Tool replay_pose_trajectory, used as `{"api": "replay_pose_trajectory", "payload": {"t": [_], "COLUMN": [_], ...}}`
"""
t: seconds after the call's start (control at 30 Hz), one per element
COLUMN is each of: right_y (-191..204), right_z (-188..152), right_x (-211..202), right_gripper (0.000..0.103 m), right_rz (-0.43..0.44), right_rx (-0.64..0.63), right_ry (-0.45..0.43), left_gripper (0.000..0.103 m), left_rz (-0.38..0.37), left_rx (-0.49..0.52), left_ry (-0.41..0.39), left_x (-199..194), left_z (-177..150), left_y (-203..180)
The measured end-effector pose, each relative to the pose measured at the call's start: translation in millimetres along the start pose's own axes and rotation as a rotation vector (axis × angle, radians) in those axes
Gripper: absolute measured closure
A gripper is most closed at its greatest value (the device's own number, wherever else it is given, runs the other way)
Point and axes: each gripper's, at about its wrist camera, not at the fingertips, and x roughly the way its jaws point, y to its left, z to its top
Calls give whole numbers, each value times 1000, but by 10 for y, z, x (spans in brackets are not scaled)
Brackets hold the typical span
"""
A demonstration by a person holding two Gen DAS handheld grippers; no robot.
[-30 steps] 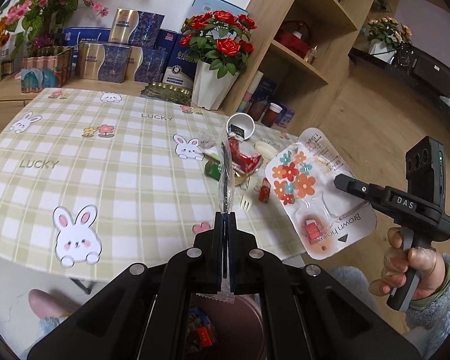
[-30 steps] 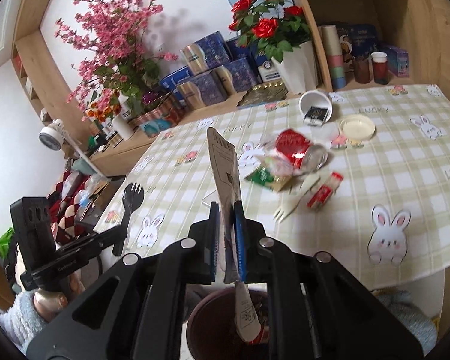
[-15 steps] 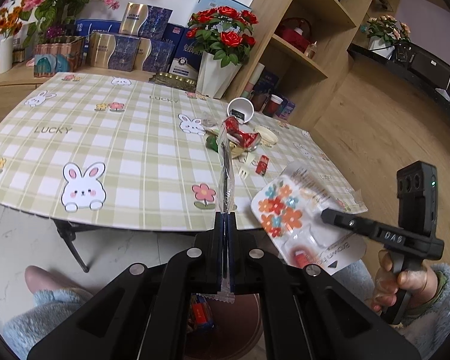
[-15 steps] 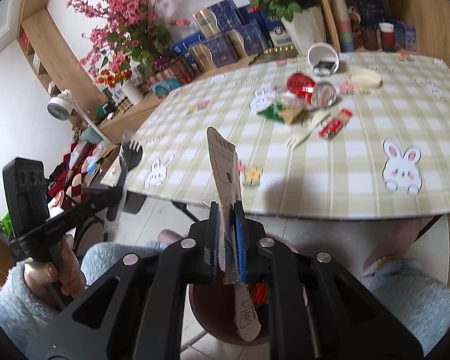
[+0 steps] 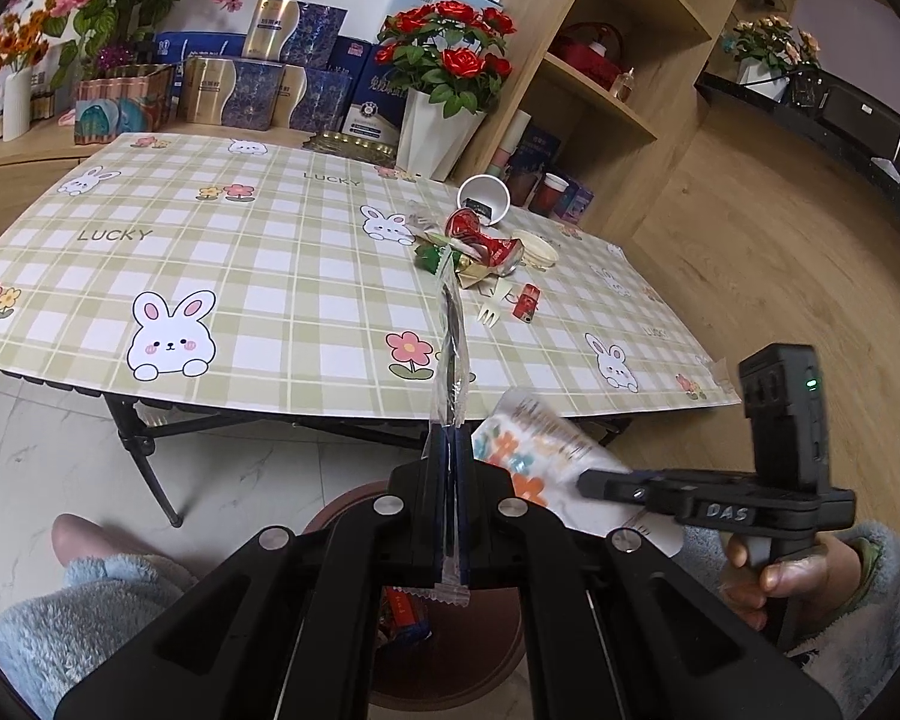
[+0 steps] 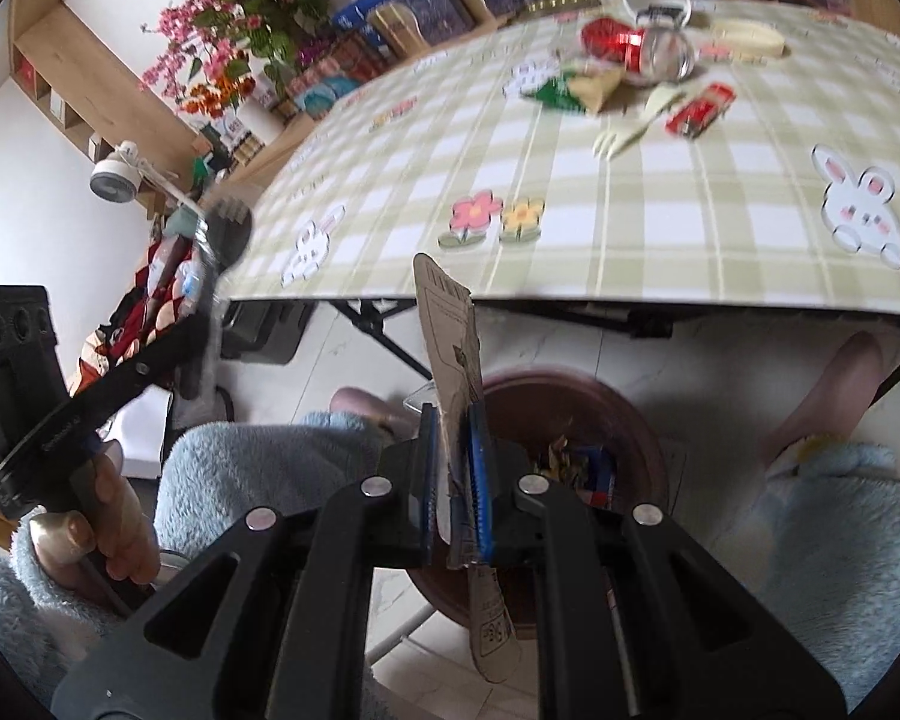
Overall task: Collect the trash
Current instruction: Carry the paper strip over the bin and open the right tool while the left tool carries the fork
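Claws both clenched: left claw on a wrapped fork, right claw on a cardboard pack. I centre each over the bin before letting go.

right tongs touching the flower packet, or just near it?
Touching. The right wrist view shows the right tongs clamped on the packet, pads pressed against both faces; the left wrist view shows the same grip from the side.

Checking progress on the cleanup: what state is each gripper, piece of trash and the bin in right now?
left gripper: shut on wrapped black fork
right gripper: shut on flowered card package
trash bin: on the floor, holds some wrappers
red can: crushed, lying on table
white cup: tipped on its side
pale fork: lying on table
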Motion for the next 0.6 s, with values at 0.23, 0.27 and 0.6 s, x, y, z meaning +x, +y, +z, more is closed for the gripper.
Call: {"api": "replay_pose_trajectory", "payload": {"t": [0.23, 0.27, 0.6], "right_y": [-112, -142, -311], "right_z": [-49, -54, -77], "right_x": [272, 308, 453], "right_gripper": [89, 89, 82], "right_rz": [-20, -20, -39], "right_rx": [44, 57, 113], "right_ry": [93, 103, 167], "left_gripper": [100, 100, 100], "left_rz": [11, 11, 9], "left_rx": [-16, -18, -17], "left_ry": [18, 22, 61], "left_x": [47, 61, 191], "left_z": [-46, -54, -139], "left_y": [58, 67, 64]}}
